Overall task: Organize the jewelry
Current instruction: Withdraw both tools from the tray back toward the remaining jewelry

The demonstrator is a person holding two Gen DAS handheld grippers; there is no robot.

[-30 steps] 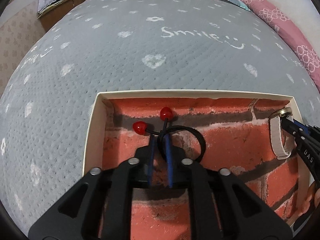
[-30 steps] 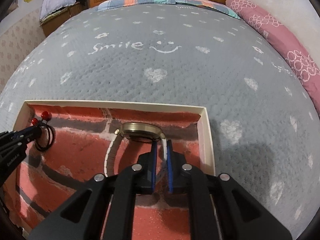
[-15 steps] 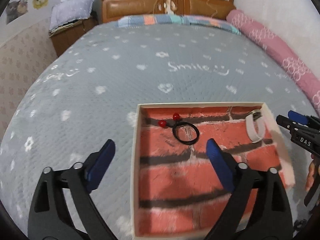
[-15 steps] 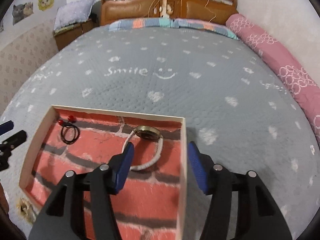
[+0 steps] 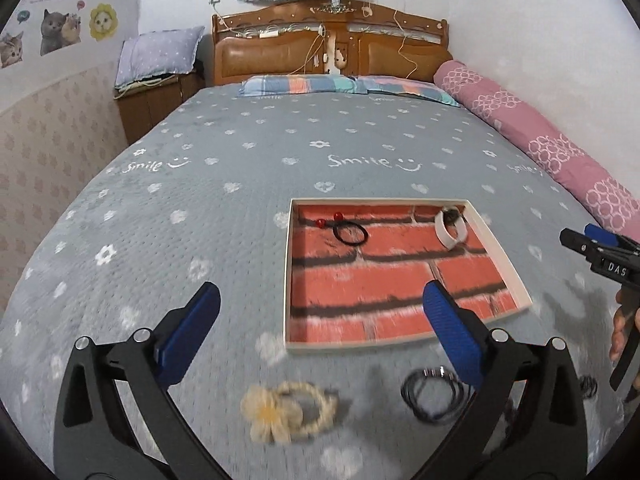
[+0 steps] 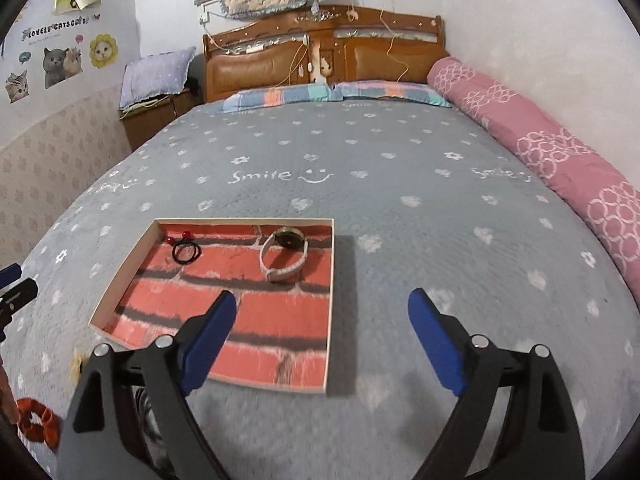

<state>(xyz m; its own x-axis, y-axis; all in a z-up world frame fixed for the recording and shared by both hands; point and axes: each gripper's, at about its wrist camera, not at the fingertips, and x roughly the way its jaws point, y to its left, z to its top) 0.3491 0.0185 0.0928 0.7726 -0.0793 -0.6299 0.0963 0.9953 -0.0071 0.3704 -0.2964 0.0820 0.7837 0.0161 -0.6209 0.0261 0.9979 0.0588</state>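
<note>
At the bottom of the left wrist view, the left gripper (image 5: 320,326) has its 2 blue fingers (image 5: 188,338) far apart and still opening, with nothing between them but bedspread. Just beyond them, low in the frame, a cream flower hair tie (image 5: 286,410) lies on the grey bedspread (image 5: 200,200), and to its right a bundle of thin black hair bands (image 5: 432,394) lies partly behind the right-hand finger. At the far right edge the right gripper (image 5: 600,254) shows from the side, with part of a hand (image 5: 622,334) below it.

In the right wrist view the right gripper (image 6: 320,318) fills the bottom, its 2 blue fingers (image 6: 434,340) spread and opening, empty. An orange scrunchie (image 6: 38,426) lies at the lower left corner of that frame, on the bedspread.

In the middle of both frames sits a shallow white-rimmed tray (image 5: 287,280) lined with a red brick pattern. At its far end, left corner, lies a black hair tie with 2 red beads (image 5: 348,232). At its far end, right side, a watch with a white strap (image 6: 284,254) stands on its edge. The 2 items are well apart.

Further up are striped pillows (image 5: 344,85), a pink rolled quilt (image 5: 540,136) along the right edge, and a wooden headboard (image 5: 332,46) at the top centre. Cat stickers (image 5: 56,34) mark the wall at upper left.
</note>
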